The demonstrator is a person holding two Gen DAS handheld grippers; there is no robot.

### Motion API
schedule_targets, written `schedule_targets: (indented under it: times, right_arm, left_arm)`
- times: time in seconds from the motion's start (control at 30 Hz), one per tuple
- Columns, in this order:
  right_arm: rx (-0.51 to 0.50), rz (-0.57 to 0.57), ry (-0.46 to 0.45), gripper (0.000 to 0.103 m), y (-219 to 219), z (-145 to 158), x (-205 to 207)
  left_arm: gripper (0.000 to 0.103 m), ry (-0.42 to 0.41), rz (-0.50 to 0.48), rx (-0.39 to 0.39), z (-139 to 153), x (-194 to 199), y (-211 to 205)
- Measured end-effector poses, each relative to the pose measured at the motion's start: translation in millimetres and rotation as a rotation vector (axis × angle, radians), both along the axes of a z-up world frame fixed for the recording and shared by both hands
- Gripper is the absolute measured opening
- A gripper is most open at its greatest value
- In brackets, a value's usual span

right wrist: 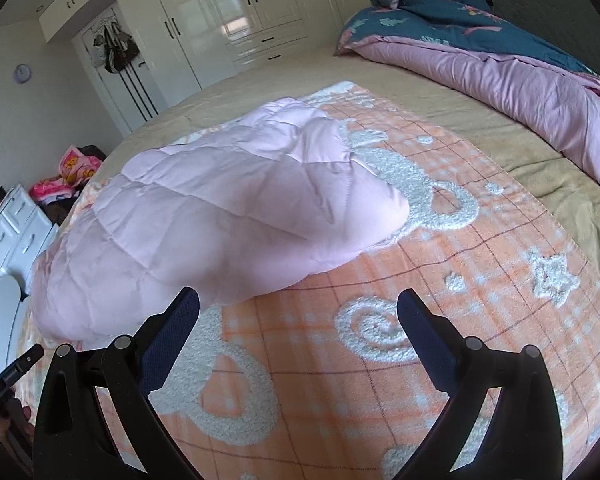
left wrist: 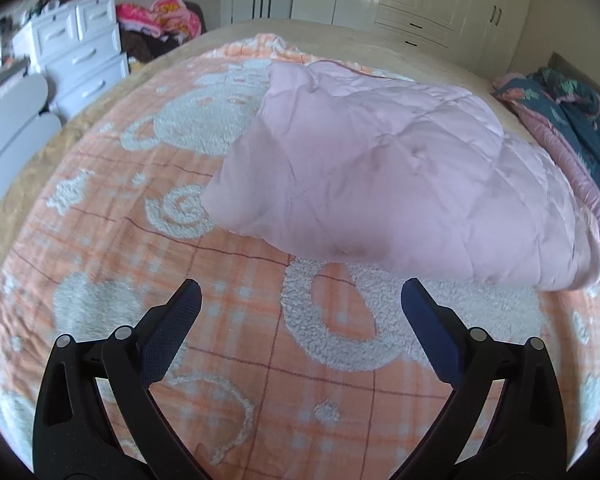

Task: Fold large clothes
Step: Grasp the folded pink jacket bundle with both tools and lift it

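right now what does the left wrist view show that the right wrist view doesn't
Only the left wrist view shows the left tongs, open and empty. Only the right wrist view shows the right tongs, also open, a round wall clock and bags on the door. Both share the pink quilted garment lying on the orange blanket, the white drawers and the dark floral duvet.

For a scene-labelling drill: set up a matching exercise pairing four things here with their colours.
Things:
1. quilted garment
2. plush blanket
3. duvet
4. drawer unit

Colours:
A. white
B. orange with white bear shapes
C. pale pink
D. dark teal top, mauve underside

Pairs: 1-C, 2-B, 3-D, 4-A
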State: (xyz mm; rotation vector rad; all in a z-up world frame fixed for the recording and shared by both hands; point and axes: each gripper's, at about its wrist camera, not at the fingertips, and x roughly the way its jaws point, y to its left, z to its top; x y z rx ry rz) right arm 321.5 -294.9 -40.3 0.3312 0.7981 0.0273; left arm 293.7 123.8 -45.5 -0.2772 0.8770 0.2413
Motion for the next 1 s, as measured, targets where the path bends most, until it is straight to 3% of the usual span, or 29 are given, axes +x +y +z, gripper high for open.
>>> schedule_targets:
  times: [0.23,0.37,0.73,0.87,1.0]
  right_arm:
    - [0.067,-0.027,0.027,0.099,-11,-8,11]
    - [0.118,-0.044,0.042,0.099,-17,-11,21]
    - [0.317,-0.084,0.132,0.099,-30,-42,59]
    - [0.435,-0.101,0.145,0.099,-39,-56,72]
    - [0.459,-0.097,0.129,0.099,-38,-58,85]
  left_arm:
    - [0.094,0.001,0.036,-0.130,-9,10,9]
    - [0.094,-0.030,0.053,-0.277,-12,17,17]
    - [0.093,-0.087,0.149,-0.572,-30,50,47]
    - [0.094,-0.081,0.165,-0.586,-41,64,50]
    - [0.095,-0.081,0.168,-0.607,-51,75,49]
